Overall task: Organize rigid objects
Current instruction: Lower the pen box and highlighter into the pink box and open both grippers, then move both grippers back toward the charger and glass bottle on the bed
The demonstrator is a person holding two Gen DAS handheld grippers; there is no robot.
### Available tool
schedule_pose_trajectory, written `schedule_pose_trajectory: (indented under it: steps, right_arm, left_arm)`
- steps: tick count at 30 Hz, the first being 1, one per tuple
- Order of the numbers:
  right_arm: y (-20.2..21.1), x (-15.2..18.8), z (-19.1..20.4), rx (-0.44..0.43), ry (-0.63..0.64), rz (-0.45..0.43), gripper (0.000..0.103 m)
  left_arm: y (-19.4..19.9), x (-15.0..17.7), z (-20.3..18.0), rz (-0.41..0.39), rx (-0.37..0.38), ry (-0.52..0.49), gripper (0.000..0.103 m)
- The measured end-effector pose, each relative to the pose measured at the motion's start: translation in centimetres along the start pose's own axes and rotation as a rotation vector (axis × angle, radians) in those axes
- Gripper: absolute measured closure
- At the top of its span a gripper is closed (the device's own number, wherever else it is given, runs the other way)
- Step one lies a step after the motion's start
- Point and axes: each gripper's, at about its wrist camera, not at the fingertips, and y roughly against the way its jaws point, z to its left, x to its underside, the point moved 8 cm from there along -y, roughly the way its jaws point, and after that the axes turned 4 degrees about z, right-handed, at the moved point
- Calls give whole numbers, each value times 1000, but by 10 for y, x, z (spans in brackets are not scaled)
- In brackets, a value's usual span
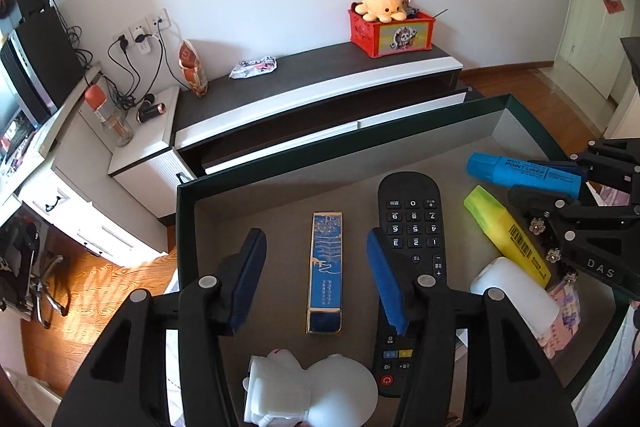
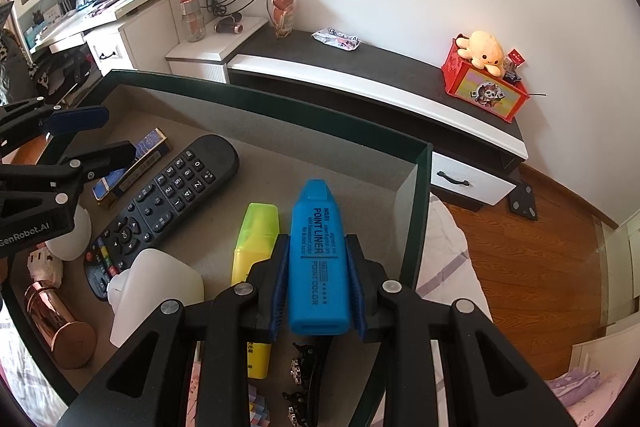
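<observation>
We see a shallow dark-green box (image 1: 280,171) with a grey floor, and both grippers work over it. The right gripper (image 2: 318,281) has its jaws closed on a blue highlighter (image 2: 318,259), which reads "POINT LINER" and is held above the box floor at the right side, its cap pointing to the far wall of the box. In the left wrist view the same blue highlighter (image 1: 520,173) shows at the far right, pinched in the black fingers.

The left gripper (image 1: 316,283) stands with its jaws apart, and nothing is pressed between them. A slim blue and gold case (image 1: 326,275) lies flat on the box floor between the blue pads, touching neither.

Just right of that case lies a black remote control (image 1: 412,247), with its number keys toward the far end. Right of the remote a yellow highlighter (image 1: 506,235) lies flat, beside the blue one. A white plastic bottle (image 2: 156,295) lies near the yellow highlighter, on its near left. A white figurine (image 1: 308,391) sits at the near edge under the left gripper. A rose-gold tube (image 2: 60,323) lies at the near left corner of the box.
</observation>
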Motion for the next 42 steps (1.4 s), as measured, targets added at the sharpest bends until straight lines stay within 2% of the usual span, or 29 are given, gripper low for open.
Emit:
schedule_pose_trajectory:
  steps: [7,8,9,12,15,17,19,22,26,29,35,39,40,42]
  right_arm:
    - [5,-1,2,28,12,-21,73]
    - [7,-1,3,38,19,-26,65]
    - [10,-1,4,36,20,-34,61]
    - [28,0,11,11,15,-77,59]
    - [55,3,22,28,38,-126,56]
    - [74,8,29,44,53,-163,44]
    - [94,13,36,54,59,-203,35]
    - [125,26,45,57,64,-251,23]
    - [161,50,53,40,47,-302,21]
    - [189,73,56,66,29,-359,19]
    - [236,134,68,110,0,-449,16]
    - [252,176,74,112,-32,-489,7]
    - [254,186,75,118,-44,-498,0]
    - [256,204,81,110,-57,-504,0]
  left_arm:
    - [10,-1,1,-25,-20,-8,30]
    - [13,0,0,-22,-4,0,29]
    - [15,0,0,-22,6,1,29]
    - [27,3,1,-34,-14,-5,28]
    - [48,9,5,-67,-26,18,26]
    - [66,13,9,-99,-27,41,14]
    - [87,22,11,-136,-39,53,9]
    - [116,37,12,-177,-65,55,8]
    - [160,60,16,-254,-99,98,1]
    - [193,83,12,-309,-99,121,0]
    - [245,147,-22,-402,-104,107,0]
    - [261,193,-45,-407,-93,88,0]
    - [262,204,-48,-404,-94,87,0]
    - [262,222,-50,-394,-102,104,0]
